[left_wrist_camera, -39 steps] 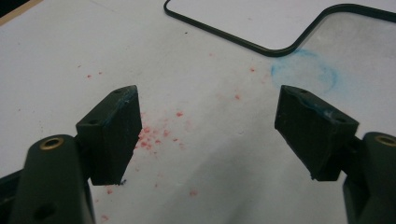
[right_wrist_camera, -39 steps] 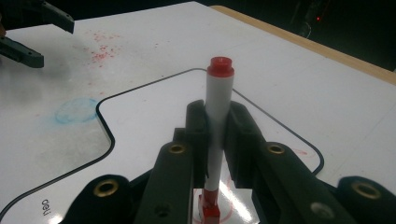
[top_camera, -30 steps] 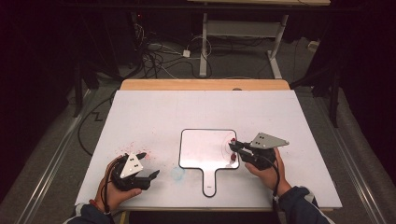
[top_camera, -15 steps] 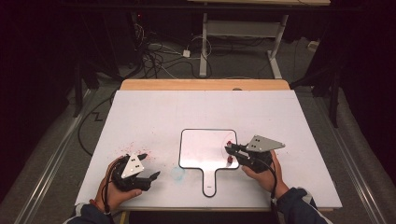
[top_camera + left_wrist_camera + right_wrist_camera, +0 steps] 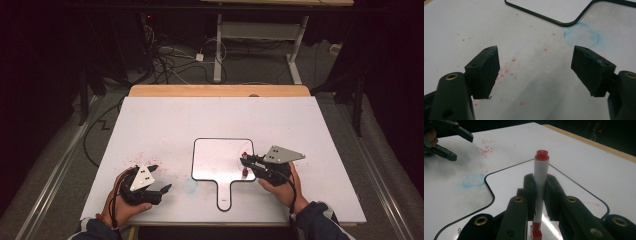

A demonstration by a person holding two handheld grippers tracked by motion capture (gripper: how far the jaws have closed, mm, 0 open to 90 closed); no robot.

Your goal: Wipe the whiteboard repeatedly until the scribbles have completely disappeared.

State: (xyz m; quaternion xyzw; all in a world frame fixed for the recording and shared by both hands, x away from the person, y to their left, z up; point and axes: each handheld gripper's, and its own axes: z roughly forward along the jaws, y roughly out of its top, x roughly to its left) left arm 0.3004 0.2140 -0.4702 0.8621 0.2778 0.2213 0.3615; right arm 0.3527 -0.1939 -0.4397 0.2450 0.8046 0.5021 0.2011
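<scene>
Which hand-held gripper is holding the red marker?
The right hand-held gripper, over the small whiteboard. Its jaws are shut on the red-capped marker, while the left hand-held gripper is open and holds nothing.

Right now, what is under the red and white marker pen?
The white paddle-shaped board with a black rim lies under the red-capped white marker pen, clamped by the right gripper. Its lower red end meets the board; the exact contact point is hidden.

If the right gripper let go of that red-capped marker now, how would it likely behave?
The marker is a slim round cylinder standing upright on the whiteboard, so it would probably topple, then roll. It looks light and rigid, clamped in the right gripper.
</scene>
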